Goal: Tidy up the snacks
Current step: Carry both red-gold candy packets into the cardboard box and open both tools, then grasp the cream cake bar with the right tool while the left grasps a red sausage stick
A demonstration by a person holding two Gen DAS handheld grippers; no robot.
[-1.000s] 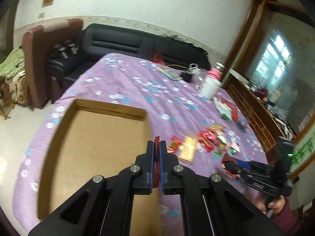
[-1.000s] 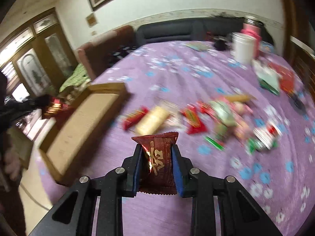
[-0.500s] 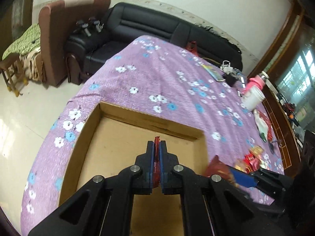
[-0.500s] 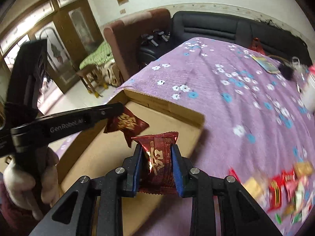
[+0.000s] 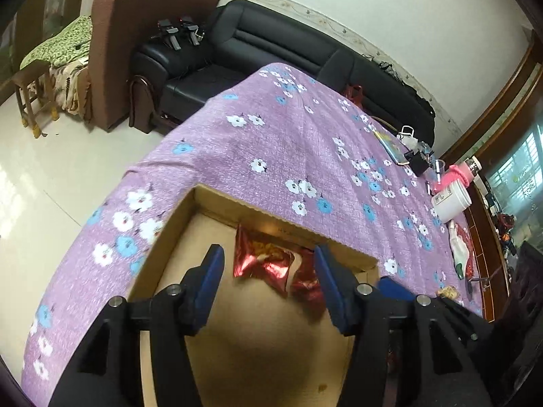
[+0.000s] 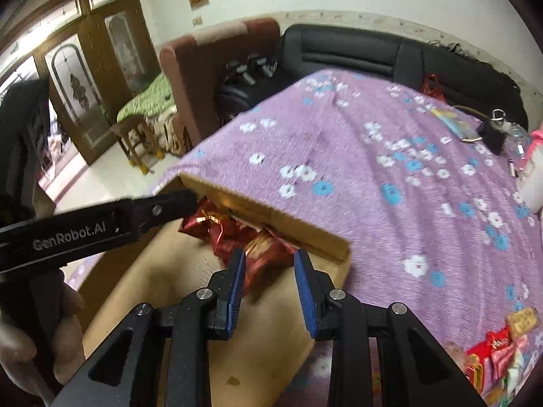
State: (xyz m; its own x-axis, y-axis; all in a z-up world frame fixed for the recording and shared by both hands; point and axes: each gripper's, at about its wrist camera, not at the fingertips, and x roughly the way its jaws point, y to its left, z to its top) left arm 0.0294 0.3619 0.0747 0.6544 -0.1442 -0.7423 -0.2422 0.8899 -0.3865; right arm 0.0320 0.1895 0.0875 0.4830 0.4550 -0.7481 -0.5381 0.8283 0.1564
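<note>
ahead, in the left wrist view, the left gripper (image 5: 268,271) was opening, nothing pinched; red snack packets (image 5: 263,261) lay beyond its tips in the cardboard box (image 5: 217,200), one partly hidden behind the right finger. through the right wrist view, the right gripper (image 6: 268,278) stood released, blurred packets beyond it.

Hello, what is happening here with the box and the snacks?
A person is sorting snacks into a cardboard box on the table. The left claw is opening, its red packet lying in the box. The right claw is over the box around another red packet. More snacks wait on the purple cloth.
</note>
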